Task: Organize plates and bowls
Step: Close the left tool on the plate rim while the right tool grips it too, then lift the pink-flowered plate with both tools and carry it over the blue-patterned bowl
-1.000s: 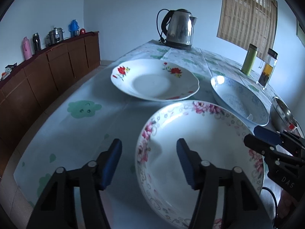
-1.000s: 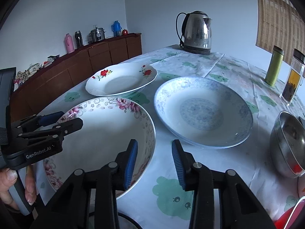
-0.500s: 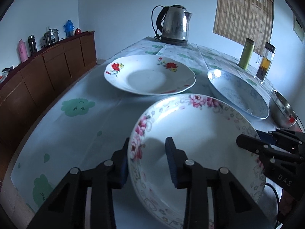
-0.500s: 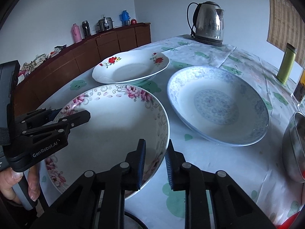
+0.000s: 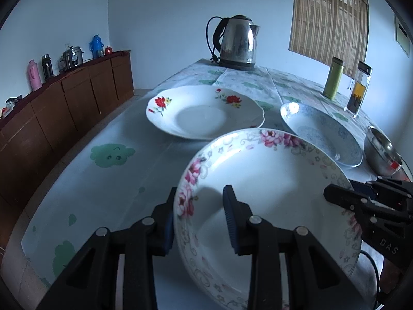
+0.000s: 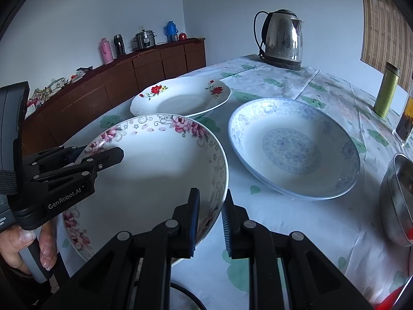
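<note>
A deep plate with pink flowers on its rim [image 5: 271, 180] is nearest me and looks raised off the table. My left gripper [image 5: 198, 214] is shut on its left rim, one finger inside and one outside. My right gripper [image 6: 210, 219] is shut on its right rim [image 6: 216, 180] the same way. A plate with red flowers [image 5: 204, 113] lies behind it on the table. A blue-patterned plate [image 6: 294, 147] lies to the right. A steel bowl [image 6: 397, 199] stands at the far right.
A steel kettle [image 5: 237, 42] stands at the table's far end. A green flask [image 5: 334, 77] and a glass jar [image 5: 360, 87] stand at the right edge. A wooden sideboard [image 5: 64, 108] with flasks runs along the left wall.
Both grippers closed from open onto opposite rims of the pink-flowered plate. The plate has since risen and tilted a little toward me.
</note>
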